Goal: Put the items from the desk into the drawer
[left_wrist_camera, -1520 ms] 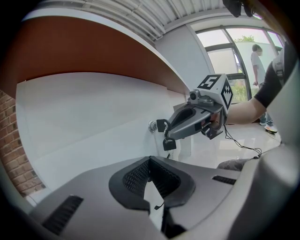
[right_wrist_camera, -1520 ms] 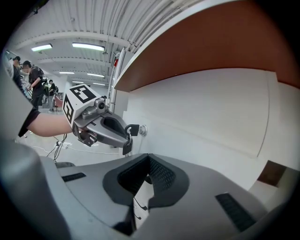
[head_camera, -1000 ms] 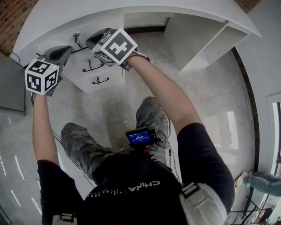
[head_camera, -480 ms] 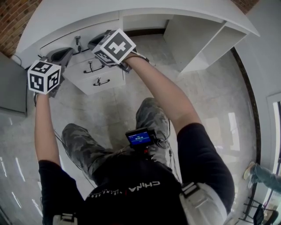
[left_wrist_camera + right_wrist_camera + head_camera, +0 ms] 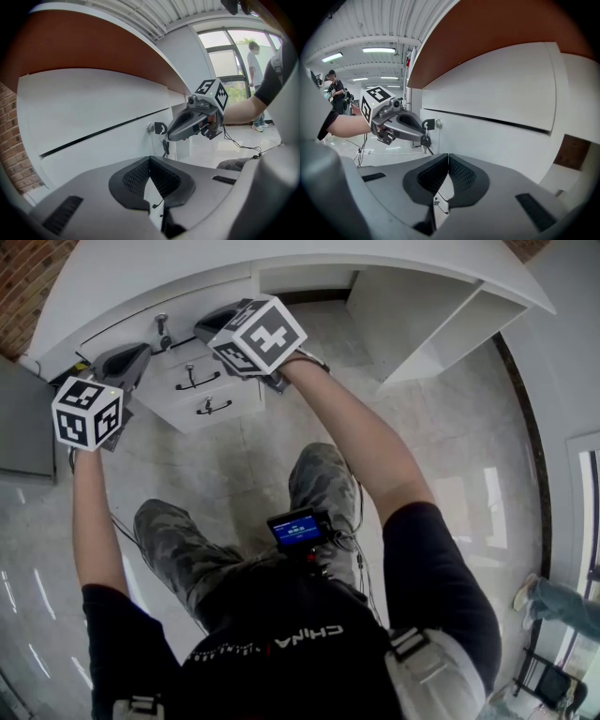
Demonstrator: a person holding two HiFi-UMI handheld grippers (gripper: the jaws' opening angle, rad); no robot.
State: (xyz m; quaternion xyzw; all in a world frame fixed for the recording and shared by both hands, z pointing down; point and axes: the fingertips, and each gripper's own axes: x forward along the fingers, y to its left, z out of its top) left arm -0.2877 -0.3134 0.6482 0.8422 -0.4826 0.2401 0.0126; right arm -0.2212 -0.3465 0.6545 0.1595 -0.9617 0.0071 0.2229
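Note:
The white desk (image 5: 309, 257) curves across the top of the head view, and I see no loose items on its top. Below it on the left is a white drawer unit (image 5: 246, 399). Its top drawer (image 5: 93, 117) is closed, with a key (image 5: 158, 127) in the lock. My left gripper (image 5: 139, 354) is shut on nothing, just left of the drawer fronts. My right gripper (image 5: 208, 326) is also shut on nothing, close to the top drawer beside the key (image 5: 427, 125). The left gripper view shows the right gripper (image 5: 174, 136), and the right gripper view shows the left gripper (image 5: 423, 137).
Two lower drawers carry dark metal handles (image 5: 192, 381) (image 5: 214, 408). An open knee space (image 5: 309, 287) and a white side panel (image 5: 422, 320) lie to the right. The floor is pale marble. A brick wall (image 5: 28, 277) stands at far left. People (image 5: 255, 70) stand in the background.
My left gripper has dropped slightly down and to the left. The right gripper has edged a little to the right and up. The drawers stay closed.

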